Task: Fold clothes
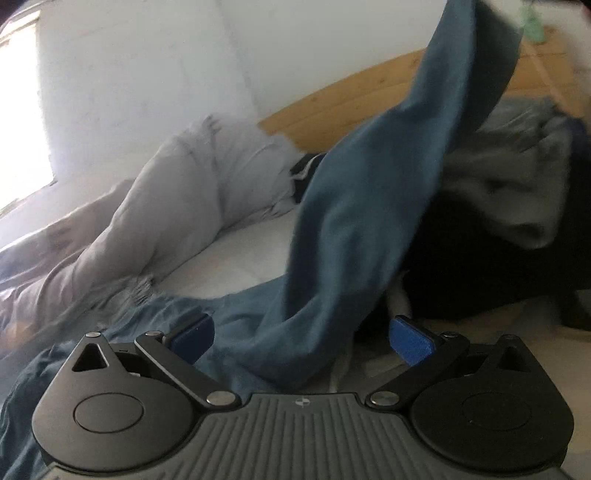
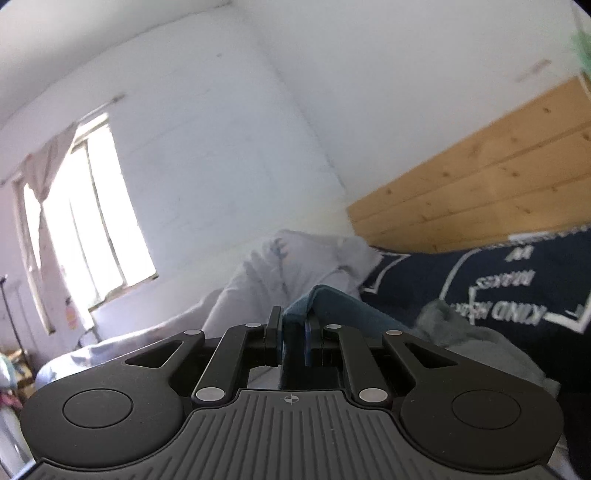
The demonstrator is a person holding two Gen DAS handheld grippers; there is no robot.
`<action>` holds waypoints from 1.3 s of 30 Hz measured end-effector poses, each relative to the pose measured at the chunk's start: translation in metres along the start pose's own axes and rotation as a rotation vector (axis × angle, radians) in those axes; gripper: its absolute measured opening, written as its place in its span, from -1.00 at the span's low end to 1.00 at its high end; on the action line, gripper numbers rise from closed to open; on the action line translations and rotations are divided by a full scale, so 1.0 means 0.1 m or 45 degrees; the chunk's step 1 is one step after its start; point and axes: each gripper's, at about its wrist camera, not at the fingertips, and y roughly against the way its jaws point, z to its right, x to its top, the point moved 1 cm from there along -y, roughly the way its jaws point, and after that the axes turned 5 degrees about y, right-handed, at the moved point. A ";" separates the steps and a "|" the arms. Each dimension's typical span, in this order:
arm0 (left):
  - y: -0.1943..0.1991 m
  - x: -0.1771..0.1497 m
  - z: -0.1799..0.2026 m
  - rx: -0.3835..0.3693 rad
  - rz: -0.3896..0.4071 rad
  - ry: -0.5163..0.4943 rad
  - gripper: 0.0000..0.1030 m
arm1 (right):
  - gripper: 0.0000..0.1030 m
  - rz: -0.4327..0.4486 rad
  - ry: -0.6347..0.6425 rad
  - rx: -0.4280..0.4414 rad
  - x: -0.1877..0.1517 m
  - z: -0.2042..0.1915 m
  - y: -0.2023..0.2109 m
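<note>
Jaws of the right gripper [image 2: 293, 341] pinch the blue garment [image 1: 354, 206]; left gripper [image 1: 301, 334] jaws spread wide beneath its hanging length.

top of blue garment [image 1: 369, 206] cut off by upper edge; blurred green thing [image 1: 532, 22] unidentifiable.

Garment [image 1: 354, 206] on bed [image 1: 251, 254], duvet [image 1: 177, 192] left, headboard [image 1: 354, 107] behind.

You are in a home bedroom: a bed with a white sheet [image 1: 251, 254], rumpled grey duvet [image 1: 177, 192], pine headboard [image 2: 480, 184], curtained window [image 2: 92, 214] and scattered clothes [image 1: 517, 192].
</note>
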 end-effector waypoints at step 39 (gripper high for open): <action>0.23 -0.81 -1.35 -0.412 -0.017 1.600 1.00 | 0.71 -1.093 1.142 0.636 -3.32 -5.86 -2.51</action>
